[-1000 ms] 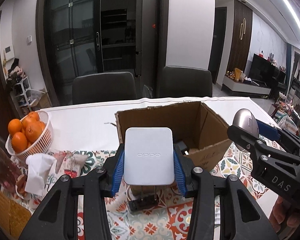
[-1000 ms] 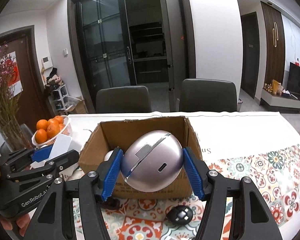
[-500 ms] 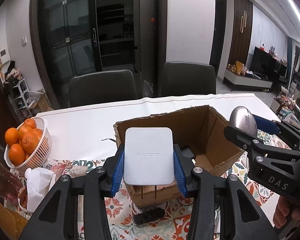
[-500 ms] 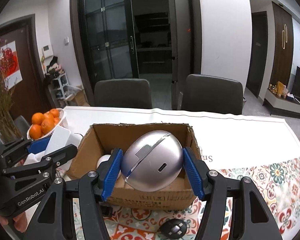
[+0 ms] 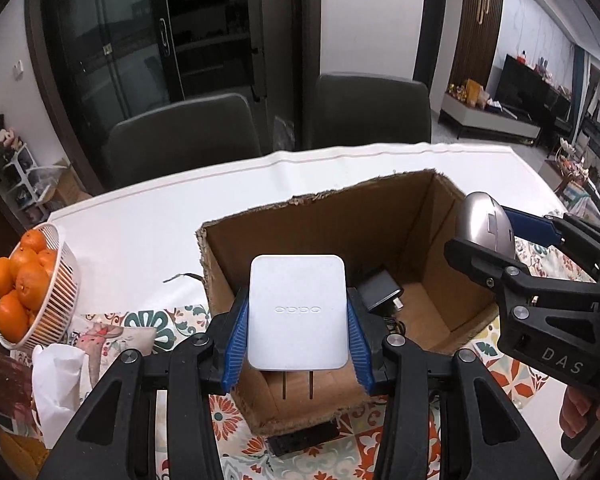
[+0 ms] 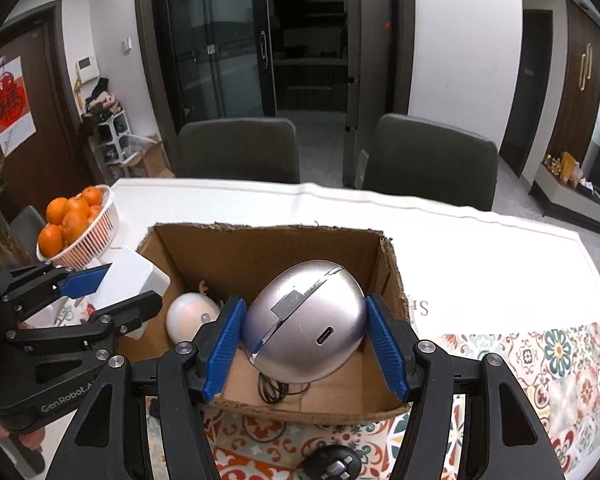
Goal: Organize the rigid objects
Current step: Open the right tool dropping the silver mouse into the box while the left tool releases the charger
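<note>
Left wrist view. The left tongs pinched a white, flat, rounded-rectangle plastic charger by its two long side edges, blue pads flush against them, its two metal prongs pointing toward the camera. The charger hung over the near wall of the open brown cardboard box, which stood on the surface near the edge of the patterned cloth. A black plug adapter lay on the box floor. A white slatted basket of oranges stood at the left edge of the surface. The right tongs appeared at the right, over the right wall of the box.

Handling, as judged: the charger was rigid, light and smooth-skinned; the flat side edges gave the firmest hold, and the prongs were to be kept clear of the cardboard rim.

Right wrist view. The right tongs gripped a silver, egg-shaped, hard-shelled device across its widest part, above the interior of the box. A white rounded object and a dark cable lay inside. The left tongs were seen at the left wall of the box.

Handling, as judged: the curved, glossy shell was stiff but prone to slipping from flat pads; a grip at the widest girth suited it best.

Difference from the earlier frames: both views showed more of the box interior and less of its outer front wall, with both held items now over the opening; both grips were unchanged.
</note>
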The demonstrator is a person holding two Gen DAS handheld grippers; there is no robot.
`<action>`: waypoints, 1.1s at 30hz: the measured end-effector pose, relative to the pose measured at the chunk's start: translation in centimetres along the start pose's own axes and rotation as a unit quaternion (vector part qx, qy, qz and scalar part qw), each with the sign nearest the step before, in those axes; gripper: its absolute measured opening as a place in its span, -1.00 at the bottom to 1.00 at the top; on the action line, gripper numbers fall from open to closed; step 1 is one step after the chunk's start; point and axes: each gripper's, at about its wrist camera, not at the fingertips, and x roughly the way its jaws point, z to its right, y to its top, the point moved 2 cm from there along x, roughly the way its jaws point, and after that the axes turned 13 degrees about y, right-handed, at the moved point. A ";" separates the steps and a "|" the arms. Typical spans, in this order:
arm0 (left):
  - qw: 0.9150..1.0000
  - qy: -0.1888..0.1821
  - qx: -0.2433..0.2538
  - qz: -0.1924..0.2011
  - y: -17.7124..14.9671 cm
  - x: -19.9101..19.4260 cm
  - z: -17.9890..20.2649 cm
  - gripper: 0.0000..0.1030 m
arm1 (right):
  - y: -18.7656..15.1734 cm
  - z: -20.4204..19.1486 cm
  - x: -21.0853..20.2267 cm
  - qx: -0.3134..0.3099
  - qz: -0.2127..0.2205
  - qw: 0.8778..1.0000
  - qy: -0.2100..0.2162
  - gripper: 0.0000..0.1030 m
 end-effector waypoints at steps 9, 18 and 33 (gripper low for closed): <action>0.999 -0.005 0.031 -0.045 0.0 3.1 1.2 -0.15 | -0.4 1.4 3.4 0.014 -0.059 0.998 0.014 0.14; 0.998 -0.002 0.034 -0.055 0.2 3.3 2.1 0.16 | -0.4 1.3 3.6 0.005 -0.069 0.997 0.016 0.10; 0.999 0.045 -0.019 0.016 -2.4 -3.1 0.2 0.28 | -1.5 0.5 -1.5 0.000 0.007 1.000 -0.014 0.11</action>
